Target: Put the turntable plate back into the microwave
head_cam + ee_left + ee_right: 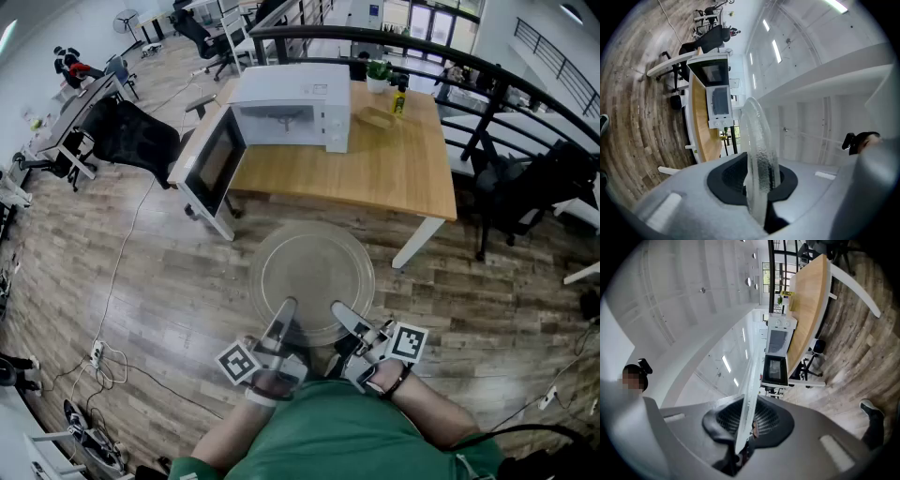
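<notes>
**Carry step: plate in transit, not yet at the oven**

The turntable plate (312, 281) is hanging roughly level in the lower centre of the head view, over the wooden floor (150, 281) and well apart from the worktop (375, 173).

The left gripper (283, 311) is gripping the near rim at its left. The left gripper view shows its jaws clamped on the glass edge, which is running up between the pads. The right gripper (341, 315) is doing the same at the near rim's right, its jaws pinching the thin glass edge-on. Both are holding from the person's side, so the far half of the plate is unsupported.

The microwave (292, 105) is sitting on the worktop at upper centre. Its door (216, 161) is swung open toward the left of the frame, and the cavity is facing the person.

Judgement: the step in hand is the approach with the plate. The next move is calling for:
- walking both grippers forward together
- keeping the glass level
- lifting it to cavity height
- steering the rim past the open door and into the opening before lowering it
</notes>
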Demonstrator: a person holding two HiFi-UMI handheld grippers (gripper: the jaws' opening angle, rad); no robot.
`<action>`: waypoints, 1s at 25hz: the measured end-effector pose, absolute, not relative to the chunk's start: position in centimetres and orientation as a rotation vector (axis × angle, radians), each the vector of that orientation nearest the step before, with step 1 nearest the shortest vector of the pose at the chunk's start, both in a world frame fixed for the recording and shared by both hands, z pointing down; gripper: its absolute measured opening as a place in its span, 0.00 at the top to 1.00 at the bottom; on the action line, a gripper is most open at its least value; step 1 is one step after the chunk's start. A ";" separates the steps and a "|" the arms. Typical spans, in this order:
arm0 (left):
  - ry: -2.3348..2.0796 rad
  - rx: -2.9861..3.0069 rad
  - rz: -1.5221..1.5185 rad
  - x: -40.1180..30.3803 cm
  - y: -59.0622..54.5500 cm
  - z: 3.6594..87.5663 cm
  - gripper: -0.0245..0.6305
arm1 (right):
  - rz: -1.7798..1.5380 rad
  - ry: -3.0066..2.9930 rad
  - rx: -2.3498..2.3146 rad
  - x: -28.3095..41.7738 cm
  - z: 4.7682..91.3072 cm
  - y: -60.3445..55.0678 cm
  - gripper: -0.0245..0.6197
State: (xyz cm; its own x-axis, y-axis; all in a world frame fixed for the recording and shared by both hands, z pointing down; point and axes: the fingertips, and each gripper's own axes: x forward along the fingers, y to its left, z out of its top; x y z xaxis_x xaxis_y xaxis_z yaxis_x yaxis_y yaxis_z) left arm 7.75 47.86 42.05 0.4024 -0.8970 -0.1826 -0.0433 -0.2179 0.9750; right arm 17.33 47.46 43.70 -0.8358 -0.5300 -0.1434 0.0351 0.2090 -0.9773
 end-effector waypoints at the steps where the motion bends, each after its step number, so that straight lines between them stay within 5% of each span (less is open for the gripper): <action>1: -0.856 1.590 -0.997 7.6 47.7 42.1 0.89 | -1.665 2.038 -0.453 17.2 43.7 47.3 0.89; 25: -0.811 1.559 -0.997 2.3 36.1 43.1 0.89 | -1.664 2.039 -0.483 11.8 44.2 36.1 0.89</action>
State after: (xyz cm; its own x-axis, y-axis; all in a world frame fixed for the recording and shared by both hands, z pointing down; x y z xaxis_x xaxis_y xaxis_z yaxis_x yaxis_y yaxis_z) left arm 2.31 36.14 43.14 0.4194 -0.8887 -0.1852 0.0001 -0.2040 0.9790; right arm 11.79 36.09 44.23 -0.8316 -0.5400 -0.1295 0.0189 0.2056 -0.9784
